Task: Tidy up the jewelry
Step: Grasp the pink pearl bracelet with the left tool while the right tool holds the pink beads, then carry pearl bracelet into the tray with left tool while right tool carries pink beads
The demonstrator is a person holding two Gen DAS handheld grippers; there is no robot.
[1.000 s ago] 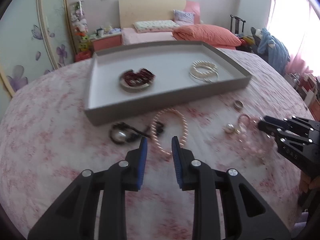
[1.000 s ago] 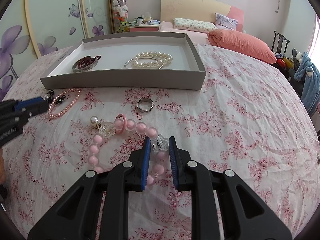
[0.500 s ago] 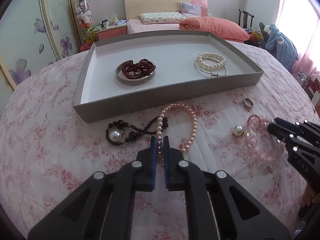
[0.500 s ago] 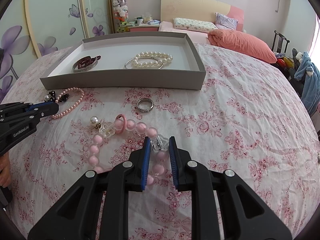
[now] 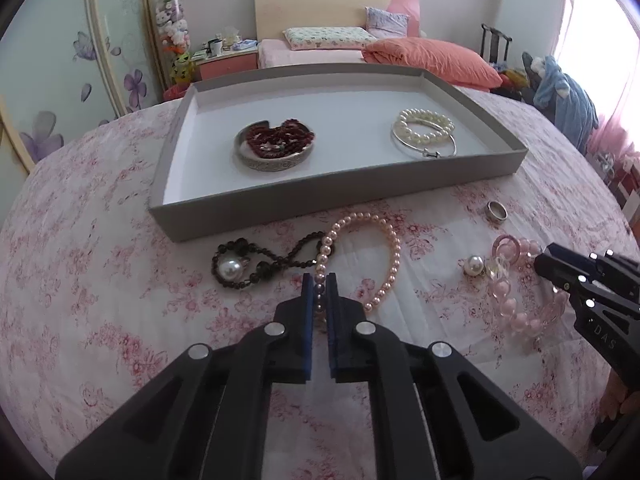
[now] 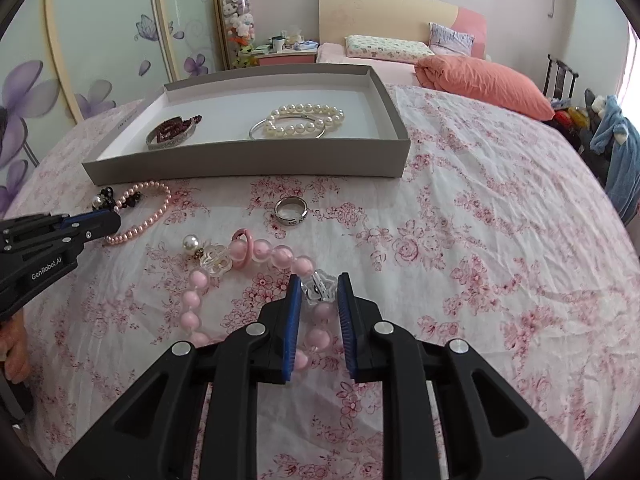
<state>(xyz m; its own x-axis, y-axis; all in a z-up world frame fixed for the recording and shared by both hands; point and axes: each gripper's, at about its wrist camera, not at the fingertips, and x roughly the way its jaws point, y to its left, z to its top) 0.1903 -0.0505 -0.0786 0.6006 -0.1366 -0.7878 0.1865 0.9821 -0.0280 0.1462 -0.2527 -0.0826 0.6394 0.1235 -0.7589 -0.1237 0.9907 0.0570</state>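
A grey tray (image 5: 280, 200) (image 6: 248, 164) holds a dark red bead bracelet on a silver bangle (image 5: 276, 144) and a white pearl bracelet (image 5: 424, 128) (image 6: 304, 120). My left gripper (image 5: 319, 280) is shut on a pink pearl strand (image 5: 392, 252) (image 6: 156, 208) lying on the floral cloth before the tray. A black bead string with a pearl (image 5: 240, 268) lies left of it. My right gripper (image 6: 318, 292) is shut on a chunky pink bead bracelet (image 6: 264, 252) (image 5: 516, 304), at a clear flower bead. A silver ring (image 6: 291, 210) (image 5: 496, 212) lies apart.
A loose pearl earring (image 6: 191, 243) lies next to the pink bracelet. The round table's edge curves off on the right. A bed with an orange pillow (image 6: 480, 76) and a wardrobe with flower doors (image 6: 100, 40) stand behind.
My left gripper has closed from open onto the pink pearl strand and dragged it slightly. My right gripper has stayed on the pink bracelet.
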